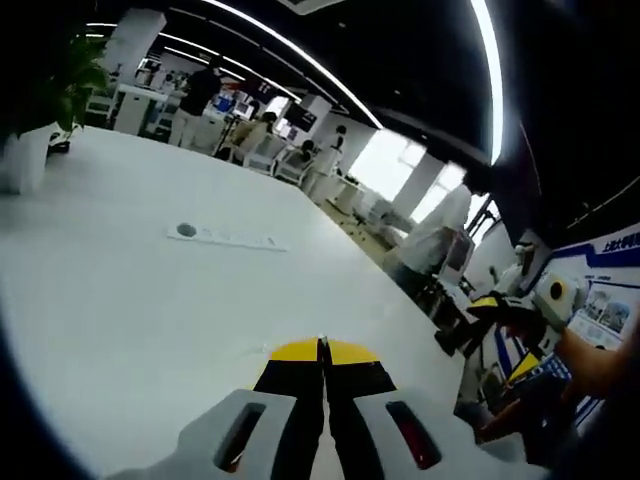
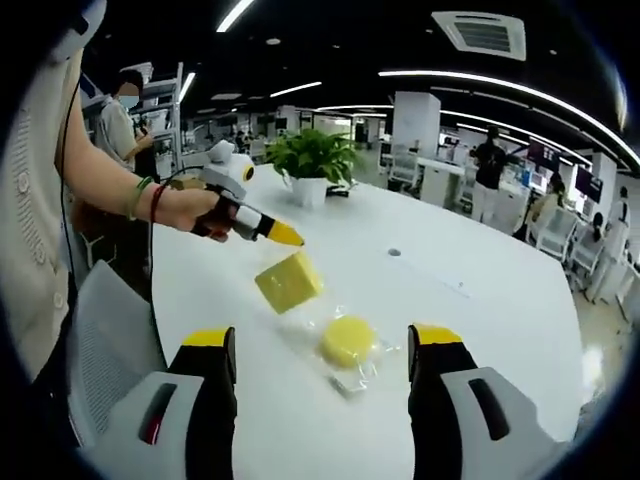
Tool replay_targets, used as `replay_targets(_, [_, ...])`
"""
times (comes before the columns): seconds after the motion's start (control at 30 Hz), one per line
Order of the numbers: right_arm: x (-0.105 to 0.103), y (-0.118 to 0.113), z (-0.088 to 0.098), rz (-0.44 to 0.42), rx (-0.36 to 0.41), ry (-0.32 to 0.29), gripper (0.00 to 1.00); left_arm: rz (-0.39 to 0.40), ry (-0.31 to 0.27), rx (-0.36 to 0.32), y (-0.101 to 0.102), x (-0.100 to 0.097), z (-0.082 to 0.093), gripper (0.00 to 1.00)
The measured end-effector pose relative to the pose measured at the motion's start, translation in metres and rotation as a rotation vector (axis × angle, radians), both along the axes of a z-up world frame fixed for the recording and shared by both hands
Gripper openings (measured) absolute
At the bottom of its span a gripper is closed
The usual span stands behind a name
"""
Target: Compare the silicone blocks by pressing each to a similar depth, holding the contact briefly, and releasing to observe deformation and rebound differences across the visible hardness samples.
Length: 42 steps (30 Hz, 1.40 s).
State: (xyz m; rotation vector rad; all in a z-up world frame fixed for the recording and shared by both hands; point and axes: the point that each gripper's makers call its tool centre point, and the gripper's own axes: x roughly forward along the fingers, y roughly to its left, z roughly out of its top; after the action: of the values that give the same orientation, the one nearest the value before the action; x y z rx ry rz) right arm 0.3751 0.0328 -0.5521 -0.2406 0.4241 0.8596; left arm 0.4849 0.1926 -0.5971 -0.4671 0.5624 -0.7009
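Right gripper (image 2: 322,345) wide apart, yellow round block (image 2: 348,341) just ahead.

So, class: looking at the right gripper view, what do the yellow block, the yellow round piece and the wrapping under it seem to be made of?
Yellow block: probably silicone or foam-like rubber, with a matte, uniform surface, soft edges and no glare.
Yellow round piece: apparently the same soft, matte material, in a puck shape.
Wrapping: thin clear plastic film; it is see-through, crinkled and catches glints.
White table: smooth, slightly glossy, likely laminate.
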Motion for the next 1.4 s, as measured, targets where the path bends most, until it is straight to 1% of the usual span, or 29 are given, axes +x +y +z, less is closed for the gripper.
replay_targets(0.13, [-0.002, -0.006, -0.002, -0.021, -0.006, 0.009, 0.65, 0.018, 0.014, 0.001, 0.003, 0.004, -0.009, 0.0])
replay_targets(0.17, [-0.003, -0.007, -0.003, -0.025, -0.005, 0.011, 0.64, 0.023, 0.021, -0.007, 0.004, 0.003, -0.01, 0.0])
replay_targets(0.2, [-0.004, -0.009, -0.004, -0.039, 0.0, 0.025, 0.64, 0.04, 0.032, -0.035, 0.005, 0.006, -0.01, 0.0])
replay_targets(0.3, [-0.004, -0.011, -0.006, -0.045, -0.012, 0.028, 0.64, 0.057, 0.045, -0.044, 0.01, 0.01, -0.014, 0.0])
replay_targets(0.33, [-0.005, -0.012, -0.007, -0.049, -0.016, 0.036, 0.64, 0.07, 0.048, -0.045, 0.014, 0.013, -0.017, 0.0])
replay_targets(0.4, [-0.004, -0.012, -0.007, -0.051, -0.019, 0.031, 0.64, 0.088, 0.05, -0.04, 0.021, 0.019, -0.022, 0.0])
replay_targets(0.5, [-0.003, -0.013, -0.008, -0.059, -0.024, 0.035, 0.64, 0.113, 0.064, -0.054, 0.027, 0.021, -0.025, 0.0])
replay_targets(0.57, [-0.003, -0.012, -0.01, -0.063, -0.018, 0.045, 0.63, 0.132, 0.069, -0.049, 0.035, 0.024, -0.03, 0.0])
replay_targets(0.7, [-0.002, -0.012, -0.014, -0.066, -0.03, 0.054, 0.63, 0.162, 0.082, -0.054, 0.047, 0.031, -0.038, 0.0])
replay_targets(0.77, [-0.001, -0.013, -0.015, -0.072, -0.026, 0.056, 0.63, 0.182, 0.085, -0.039, 0.054, 0.035, -0.043, 0.0])
replay_targets(0.83, [-0.001, -0.013, -0.018, -0.075, -0.03, 0.067, 0.63, 0.189, 0.103, -0.057, 0.058, 0.037, -0.047, 0.0])
replay_targets(0.9, [-0.001, -0.013, -0.02, -0.078, -0.037, 0.07, 0.62, 0.203, 0.105, -0.037, 0.064, 0.04, -0.054, 0.0])
replay_targets(0.93, [-0.002, -0.013, -0.02, -0.079, -0.035, 0.074, 0.62, 0.21, 0.112, -0.045, 0.066, 0.042, -0.057, 0.0])
replay_targets(0.97, [-0.002, -0.013, -0.021, -0.082, -0.034, 0.078, 0.62, 0.234, 0.136, -0.066, 0.07, 0.044, -0.062, 0.0])
replay_targets(1.0, [-0.001, -0.013, -0.022, -0.084, -0.036, 0.072, 0.62, 0.253, 0.15, -0.06, 0.074, 0.046, -0.067, 0.0])
replay_targets(1.07, [-0.002, -0.013, -0.024, -0.087, -0.037, 0.086, 0.62, 0.262, 0.169, -0.063, 0.08, 0.049, -0.076, 0.0])
replay_targets(1.13, [-0.001, -0.013, -0.023, -0.088, -0.037, 0.077, 0.62, 0.27, 0.181, -0.04, 0.084, 0.05, -0.085, 0.0])
replay_targets(1.17, [-0.002, -0.014, -0.024, -0.093, -0.036, 0.084, 0.62, 0.272, 0.183, -0.033, 0.087, 0.051, -0.089, 0.0])
replay_targets(1.4, [-0.003, -0.018, -0.029, -0.106, -0.047, 0.101, 0.61, 0.264, 0.197, 0.019, 0.093, 0.056, -0.104, 0.0])
